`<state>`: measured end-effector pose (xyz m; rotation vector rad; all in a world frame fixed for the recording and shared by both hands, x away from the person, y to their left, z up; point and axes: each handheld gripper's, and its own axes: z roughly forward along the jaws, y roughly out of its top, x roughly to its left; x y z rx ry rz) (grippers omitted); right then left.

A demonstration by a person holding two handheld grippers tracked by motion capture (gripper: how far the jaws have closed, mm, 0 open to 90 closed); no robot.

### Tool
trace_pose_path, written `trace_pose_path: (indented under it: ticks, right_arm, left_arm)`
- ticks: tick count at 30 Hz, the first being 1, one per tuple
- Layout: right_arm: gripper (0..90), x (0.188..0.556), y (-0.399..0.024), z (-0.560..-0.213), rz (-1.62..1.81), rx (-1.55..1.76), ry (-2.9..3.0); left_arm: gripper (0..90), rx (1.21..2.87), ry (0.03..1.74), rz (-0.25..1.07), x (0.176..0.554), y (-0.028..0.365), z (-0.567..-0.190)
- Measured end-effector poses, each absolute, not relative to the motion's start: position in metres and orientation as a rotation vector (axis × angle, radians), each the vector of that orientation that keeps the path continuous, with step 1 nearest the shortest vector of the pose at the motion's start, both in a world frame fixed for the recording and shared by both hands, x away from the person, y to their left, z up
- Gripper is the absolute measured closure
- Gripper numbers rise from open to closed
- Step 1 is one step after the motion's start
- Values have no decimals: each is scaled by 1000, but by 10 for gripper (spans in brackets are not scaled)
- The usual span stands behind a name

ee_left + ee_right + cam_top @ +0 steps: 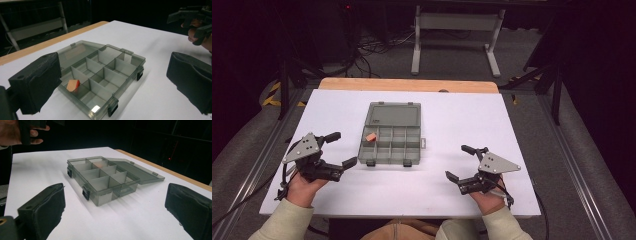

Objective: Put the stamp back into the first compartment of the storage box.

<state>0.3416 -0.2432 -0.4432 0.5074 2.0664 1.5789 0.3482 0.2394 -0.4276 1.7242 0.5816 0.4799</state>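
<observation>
Item 1: compartment box (391,145), smoky-grey see-through plastic, w/ dividers, was found near centre of white bench (452,190). Lid (393,114) was laid fully open, flat on bench on far side, joined at hinges. Two black latches (371,163) were seen on near wall of box, facing person. Box was also recorded in left claw view (105,75) and right claw view (105,180).

Item 2: small orange block (371,137) was logged in a far-left compartment of box, resting on its floor, tilted, beside a divider. In left claw view block (73,85) was seen w/ pale tan face and red-orange edge. In right claw view it showed as an orange blur (100,165) thru the walls.

Item 3: left claw (341,149) was held in person's left hand (302,187), left of box, just beside it but not touching. Jaws were spread wide apart, nothing betw. them.

Item 4: right claw (459,162) was held in right hand (488,199), right of box, well apart from it. Jaws also spread wide, nothing gripped.

Misc: wooden edge strip (407,85) was noted along far side of bench; white metal frame (457,30) and cables on floor beyond.
</observation>
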Motion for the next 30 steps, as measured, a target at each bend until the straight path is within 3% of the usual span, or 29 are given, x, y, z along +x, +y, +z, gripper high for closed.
trace_pose_path:
  ticks: [22, 30]
  right_arm:
    - [32, 341, -249, -444, 1608, 511, 2054]
    - [33, 342, -251, -446, 1615, 516, 2057]
  left_arm:
    - [3, 1569, 642, 510, 340, 262, -484]
    - [4, 1565, 647, 547, 338, 262, -484]
